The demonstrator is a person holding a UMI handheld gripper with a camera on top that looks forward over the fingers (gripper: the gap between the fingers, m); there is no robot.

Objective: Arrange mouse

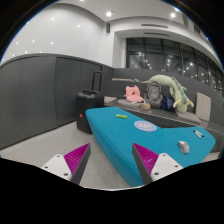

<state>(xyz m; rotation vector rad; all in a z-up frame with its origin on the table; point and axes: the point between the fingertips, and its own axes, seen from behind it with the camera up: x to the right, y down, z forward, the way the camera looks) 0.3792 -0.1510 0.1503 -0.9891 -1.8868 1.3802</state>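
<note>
Gripper view, small grey mouse [183, 147], teal table [120, 138]

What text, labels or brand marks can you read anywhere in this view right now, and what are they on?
No text is readable.
Oval patch on the teal table: may carry print, too small to read.
Mouse near the table's edge: no legible logo.
Green item: no readable marking.
Plush toys beyond the table: no visible tags.
The tool is open, holding nothing.
</note>
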